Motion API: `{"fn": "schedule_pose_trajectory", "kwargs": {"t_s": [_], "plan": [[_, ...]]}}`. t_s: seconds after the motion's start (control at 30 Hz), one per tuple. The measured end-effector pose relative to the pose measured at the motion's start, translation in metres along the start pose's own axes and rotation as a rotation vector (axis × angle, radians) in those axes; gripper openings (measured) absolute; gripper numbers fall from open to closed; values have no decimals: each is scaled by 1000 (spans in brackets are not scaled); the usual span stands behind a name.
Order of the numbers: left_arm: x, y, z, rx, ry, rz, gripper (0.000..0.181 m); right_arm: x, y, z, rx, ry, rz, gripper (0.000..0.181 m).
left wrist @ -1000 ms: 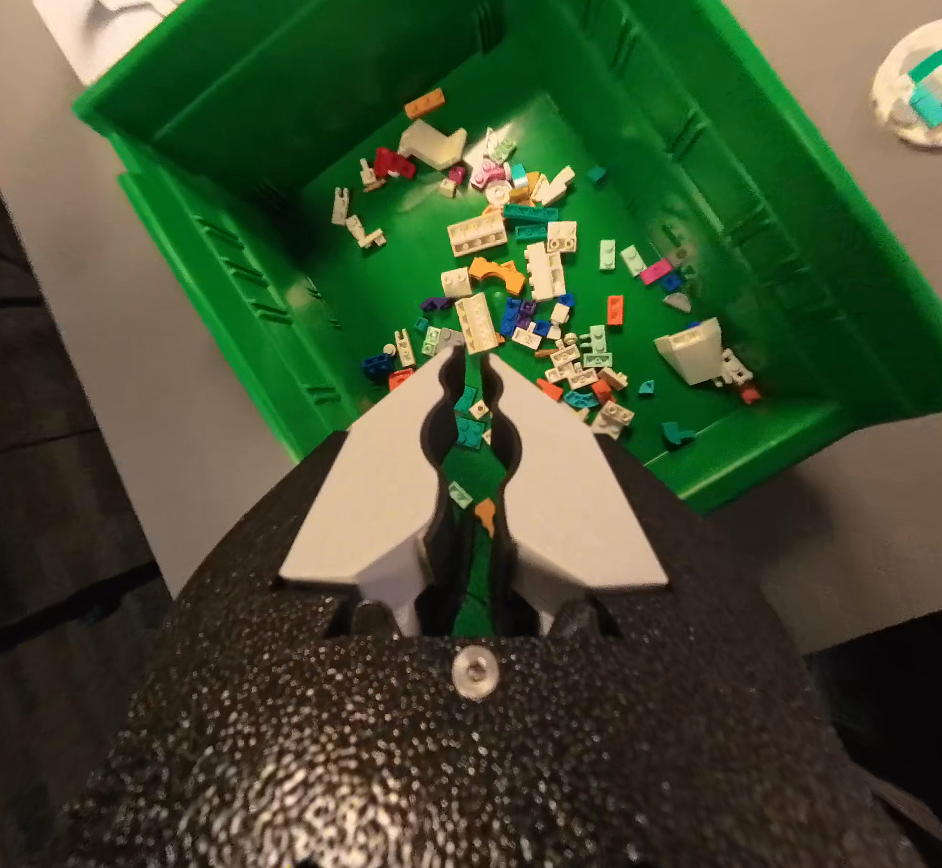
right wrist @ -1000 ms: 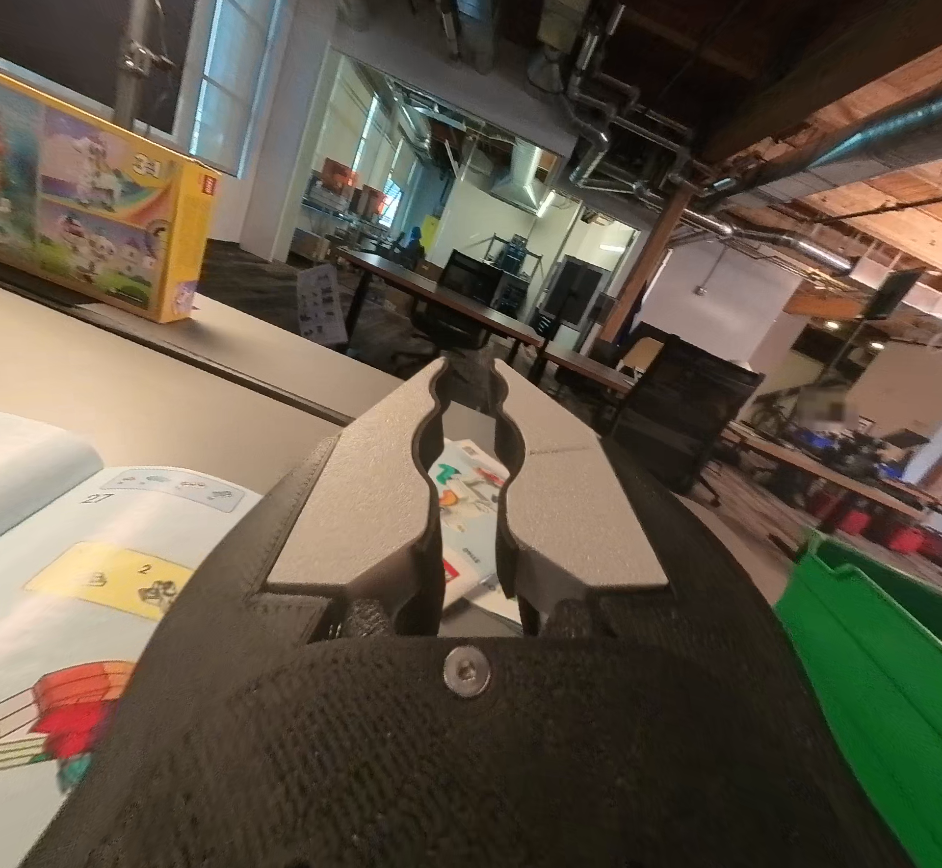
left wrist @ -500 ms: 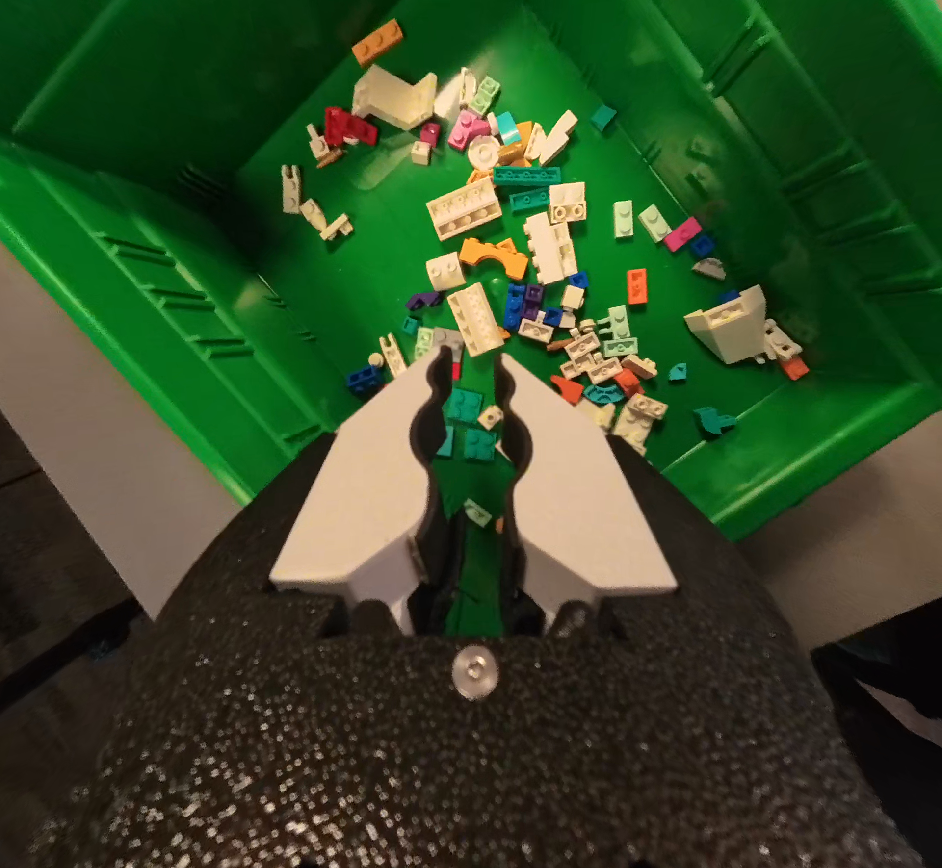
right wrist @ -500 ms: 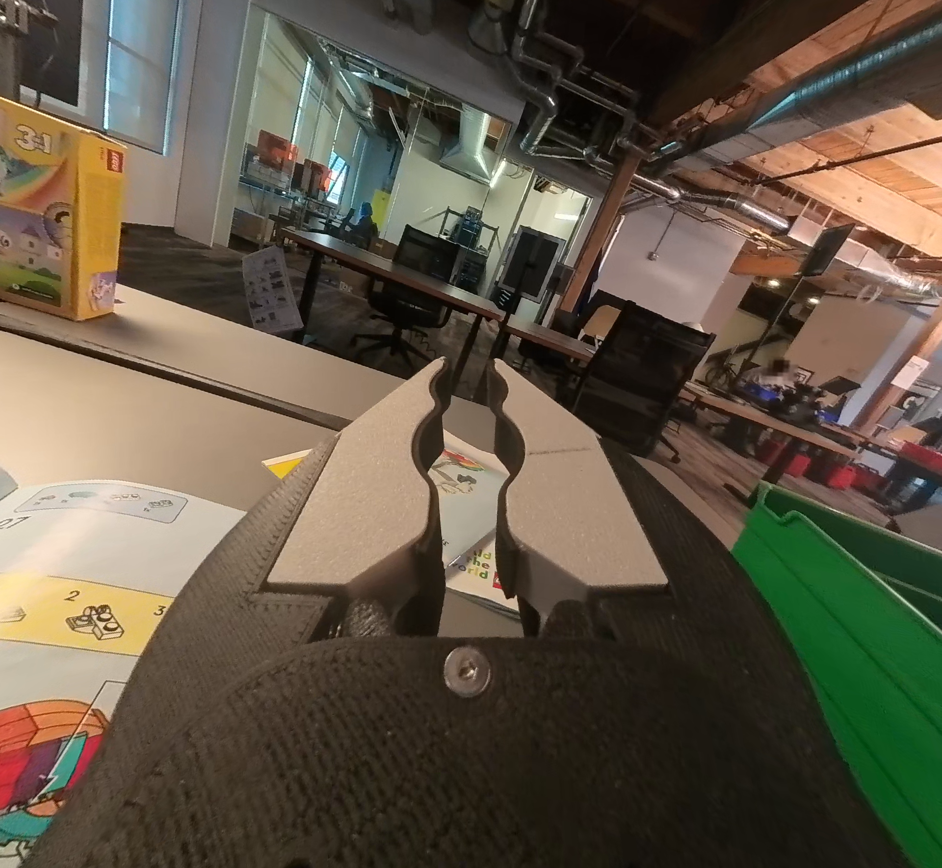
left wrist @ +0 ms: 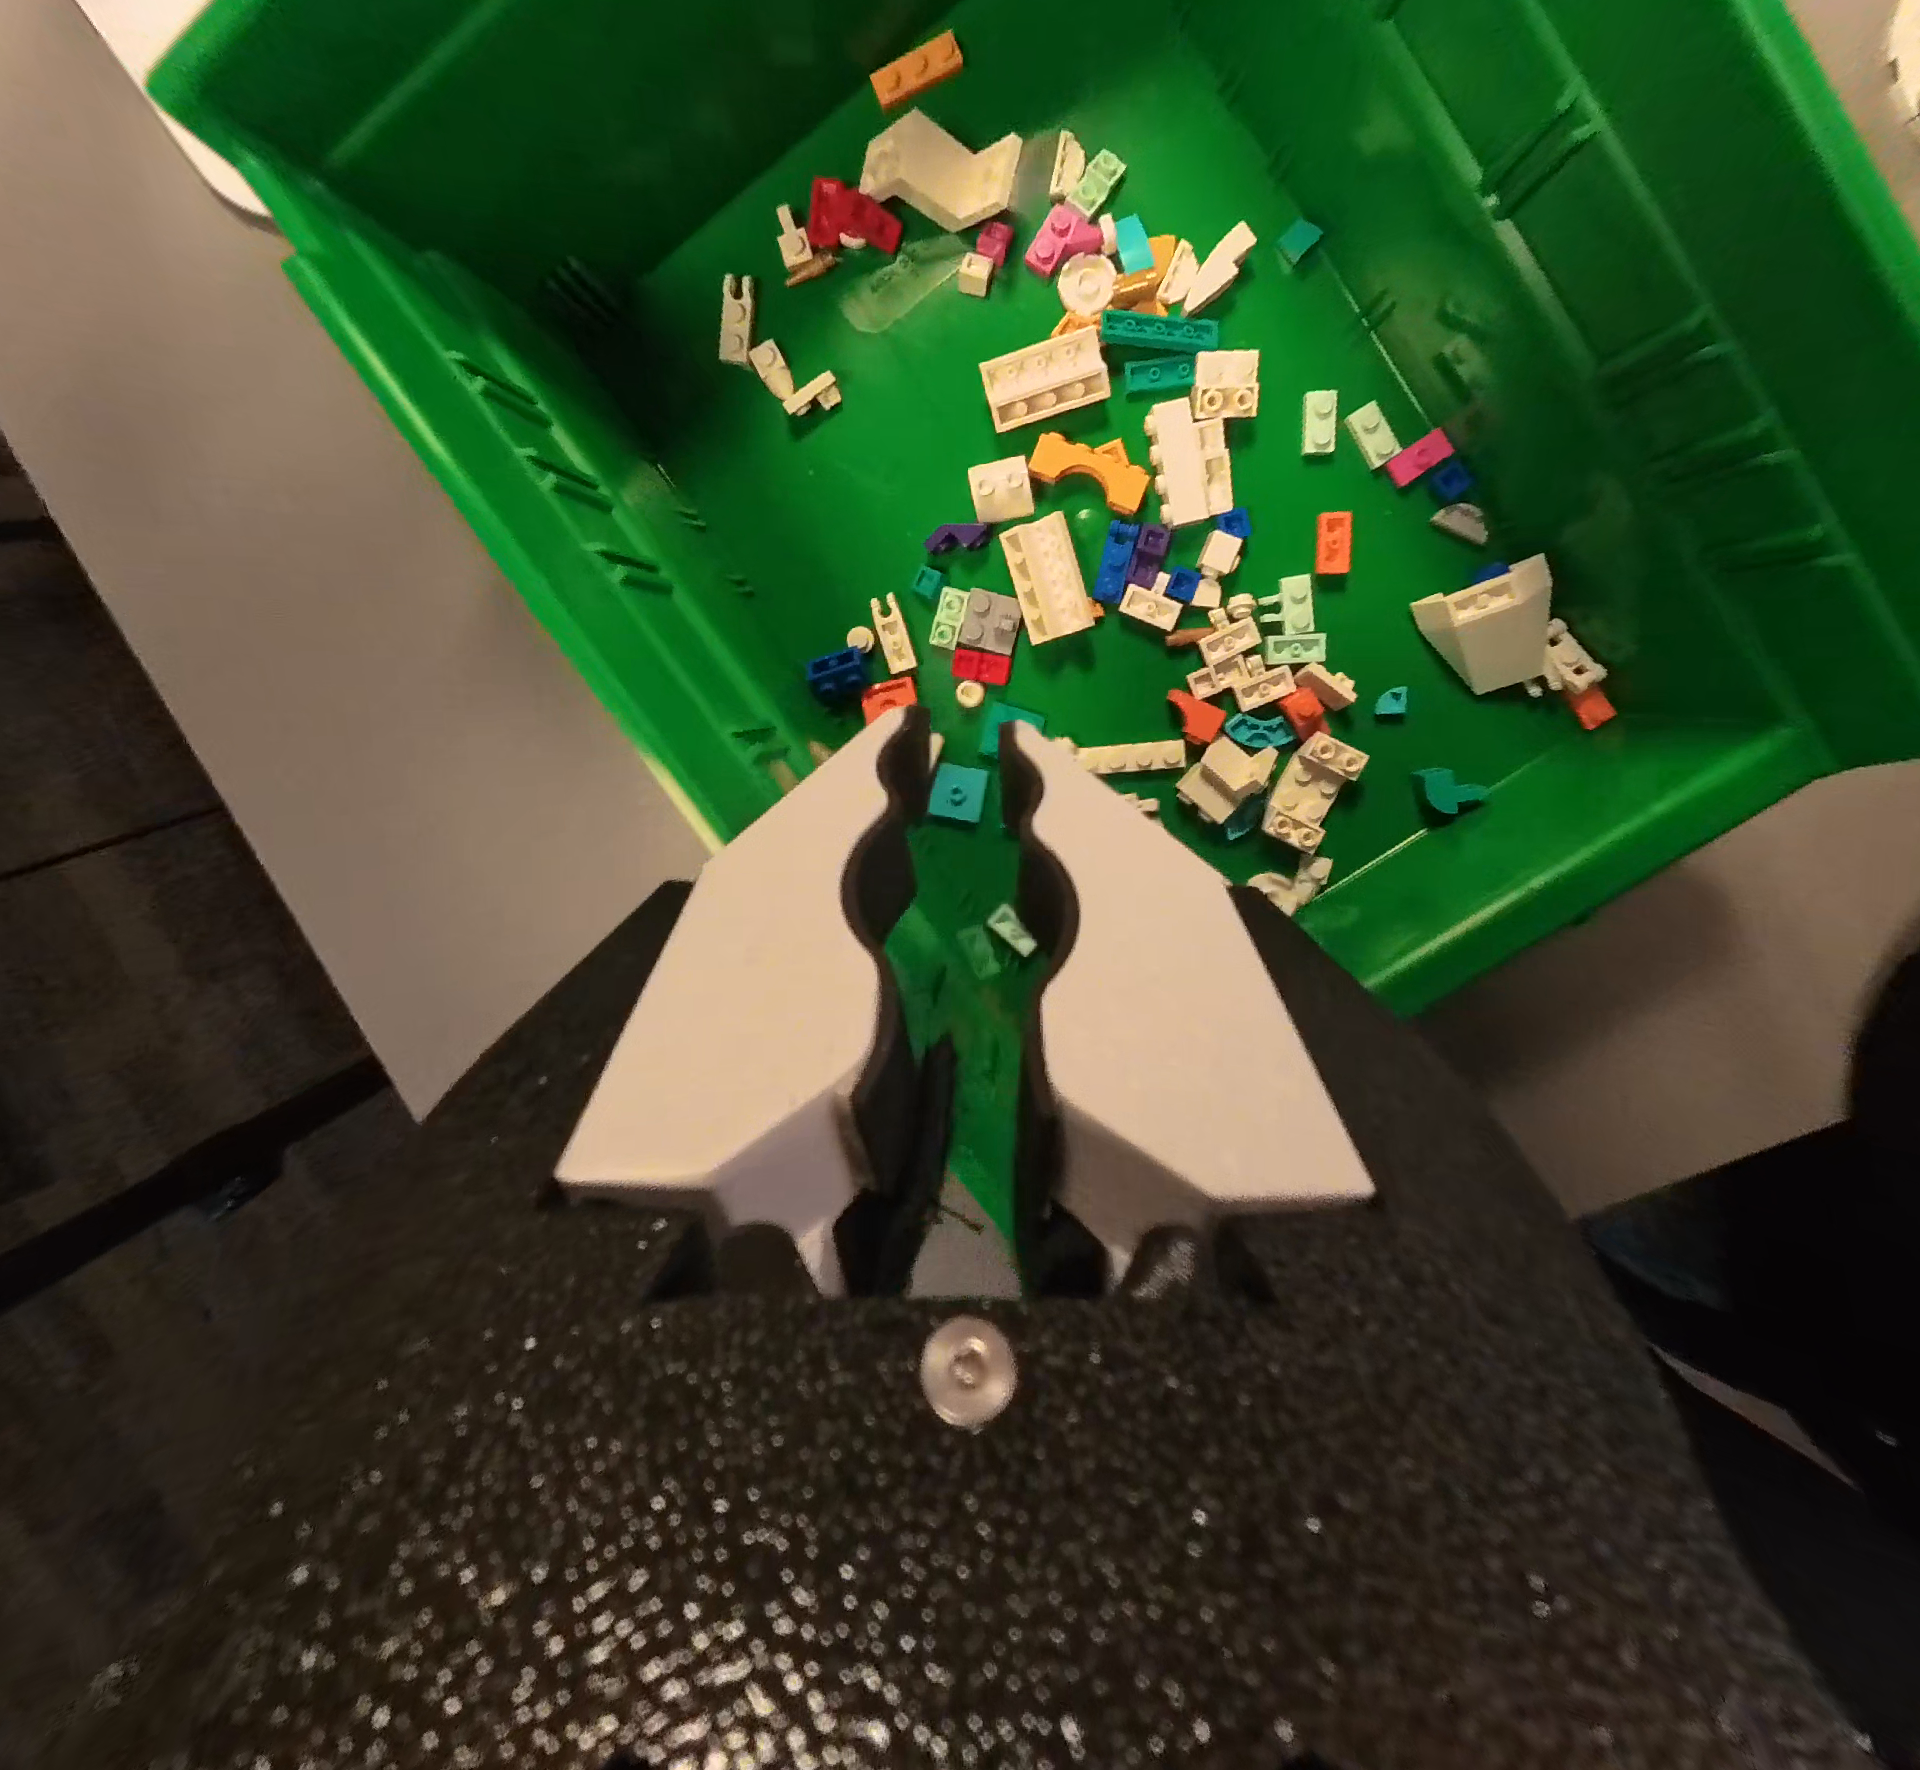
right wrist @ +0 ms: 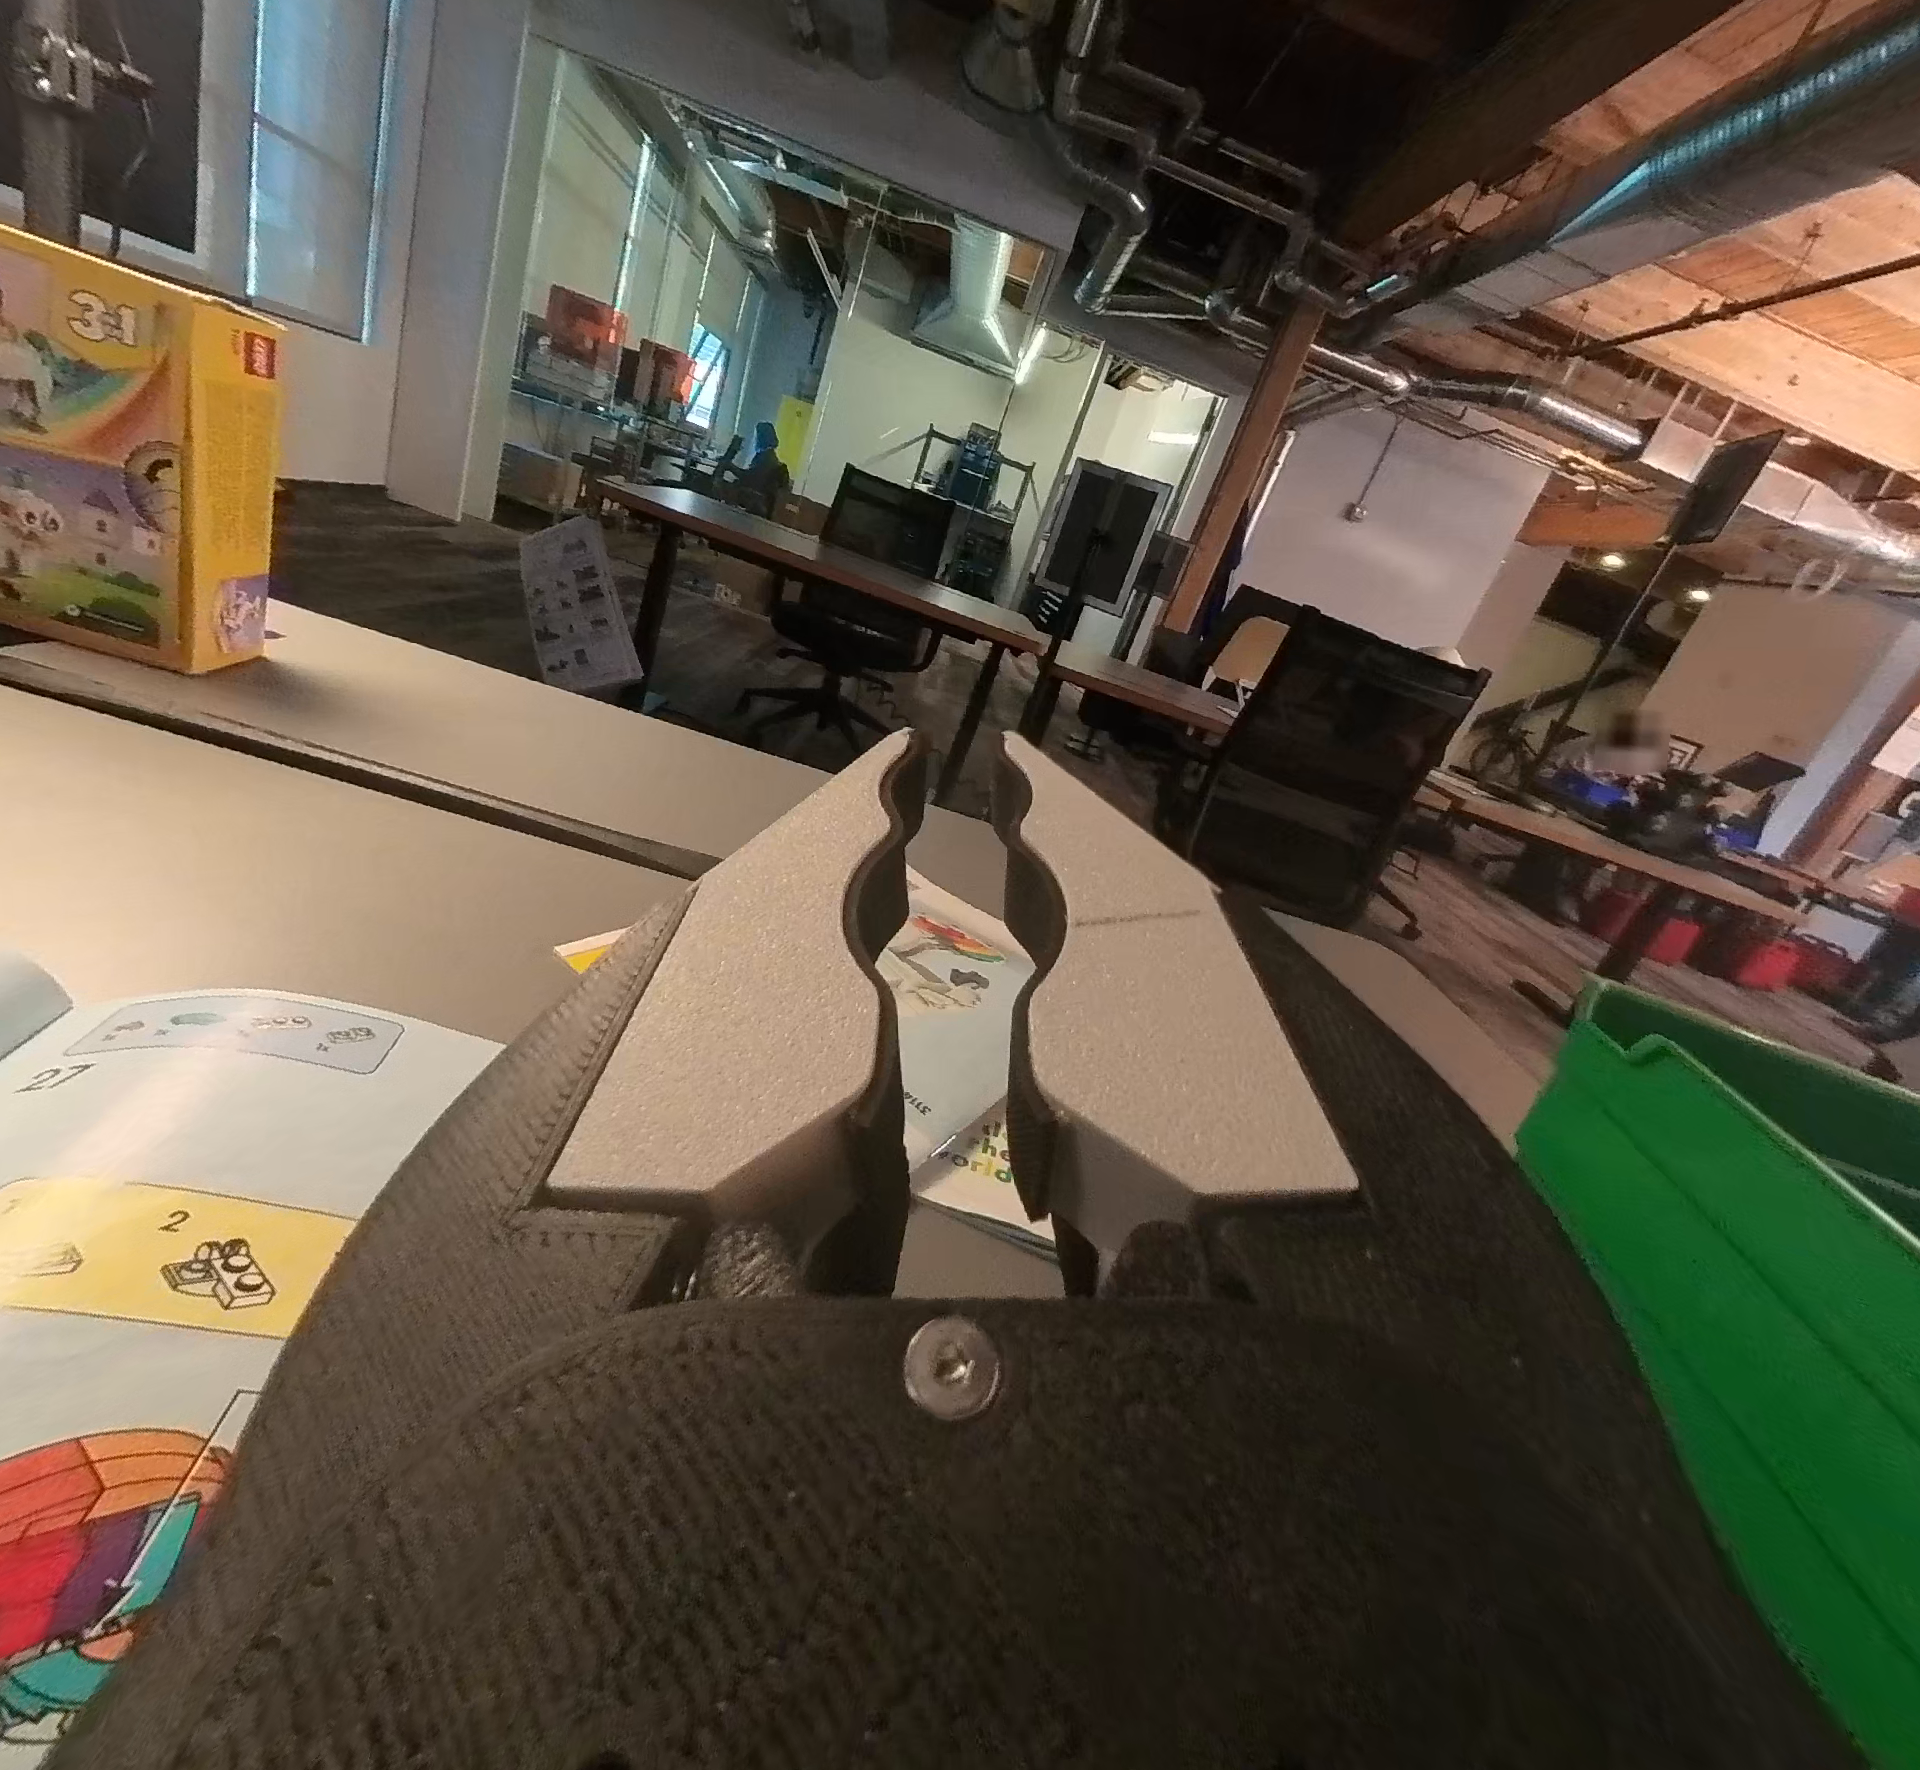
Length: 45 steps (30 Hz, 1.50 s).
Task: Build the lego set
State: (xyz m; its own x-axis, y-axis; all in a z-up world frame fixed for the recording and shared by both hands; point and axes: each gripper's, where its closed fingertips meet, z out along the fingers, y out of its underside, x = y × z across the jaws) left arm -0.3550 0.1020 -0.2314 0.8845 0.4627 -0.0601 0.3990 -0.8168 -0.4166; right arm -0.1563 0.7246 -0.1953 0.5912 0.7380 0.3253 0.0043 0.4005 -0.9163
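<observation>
Grey table [left wrist: 312,525] holds a green bin [left wrist: 520,110] of bricks [left wrist: 1049,577]; left gripper [left wrist: 961,733] hangs above, slightly open, empty. Right gripper [right wrist: 961,752] too, near a booklet [right wrist: 208,1149].

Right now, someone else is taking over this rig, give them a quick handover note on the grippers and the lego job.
Left gripper: open, empty, hovering over the near end of the green bin, a teal plate showing between its tips.
Right gripper: open, empty, held above the table, aimed across the room.
Loose bricks all lie on the bin floor.
Open instruction booklet lies on the table left of the right gripper; the yellow set box stands farther back.
Done: no built model in view.
Left: pick pieces, assemble.
</observation>
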Motion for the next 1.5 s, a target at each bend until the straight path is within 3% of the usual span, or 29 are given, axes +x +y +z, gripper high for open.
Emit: {"fn": "schedule_pose_trajectory", "kwargs": {"t_s": [0.73, 1.07, 1.5], "plan": [[8, 13, 15, -87, 19, 37, 12, -1, 0, 0, 1, -7, 0, 10], [43, 62, 30, -364, 24, 93, 14, -3, -1, 1, 5, -17, 1, 10], [60, 69, 34, -355, 74, 72, 15, -4, -1, 1, 8, -25, 3, 10]]}}
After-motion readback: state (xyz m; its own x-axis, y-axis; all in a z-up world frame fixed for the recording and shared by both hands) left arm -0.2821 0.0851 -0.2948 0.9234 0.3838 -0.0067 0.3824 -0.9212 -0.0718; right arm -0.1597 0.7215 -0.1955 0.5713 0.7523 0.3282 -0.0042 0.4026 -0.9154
